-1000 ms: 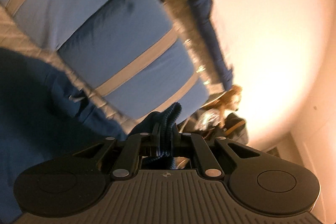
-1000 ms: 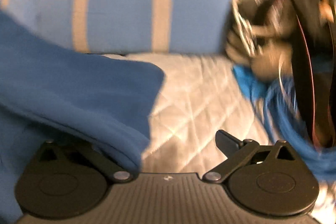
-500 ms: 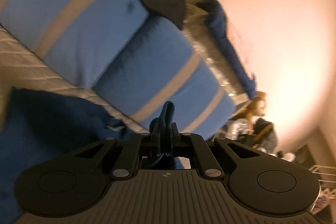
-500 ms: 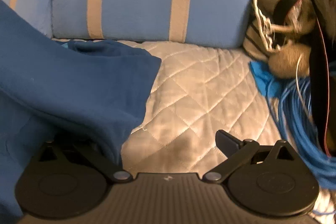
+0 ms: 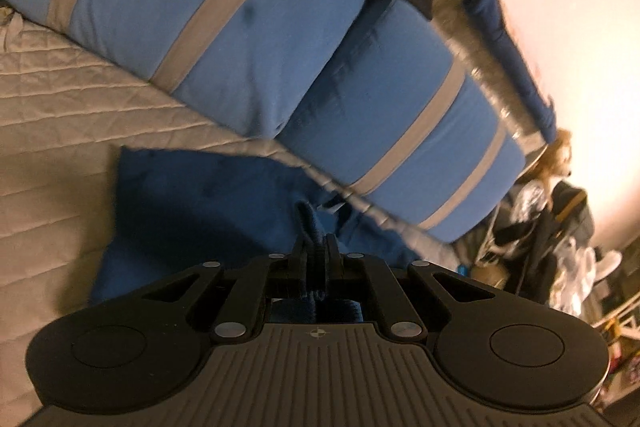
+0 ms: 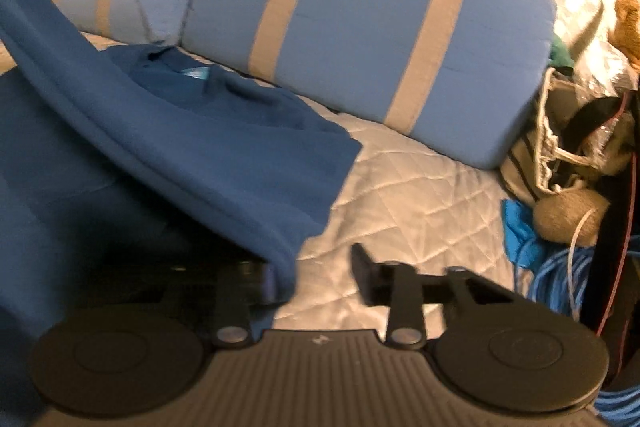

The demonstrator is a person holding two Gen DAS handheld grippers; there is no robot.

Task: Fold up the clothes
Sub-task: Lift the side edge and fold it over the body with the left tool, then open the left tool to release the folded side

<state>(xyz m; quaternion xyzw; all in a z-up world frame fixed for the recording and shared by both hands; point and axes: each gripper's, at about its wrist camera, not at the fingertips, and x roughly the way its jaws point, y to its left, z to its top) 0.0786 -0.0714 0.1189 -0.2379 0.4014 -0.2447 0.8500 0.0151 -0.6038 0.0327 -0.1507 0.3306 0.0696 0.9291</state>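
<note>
A sweater (image 6: pixel 224 147) lies spread on a quilted bed (image 6: pixel 408 195), toward its left side. Behind it, two pillows (image 6: pixel 360 39) sit side by side along the head of the bed. To the right, past the bed's edge, are a pile of bags (image 6: pixel 568 147) and a coil of cable (image 6: pixel 560 279) in front of them.

Left gripper (image 5: pixel 316 251) and right gripper (image 6: pixel 320 267) look alike: matte black plastic, a ribbed grey-black centre plate bearing a small compass-like mark, round discs either side, angled link arms with silver screws, and slim black fingers (image 6: pixel 362 267).
</note>
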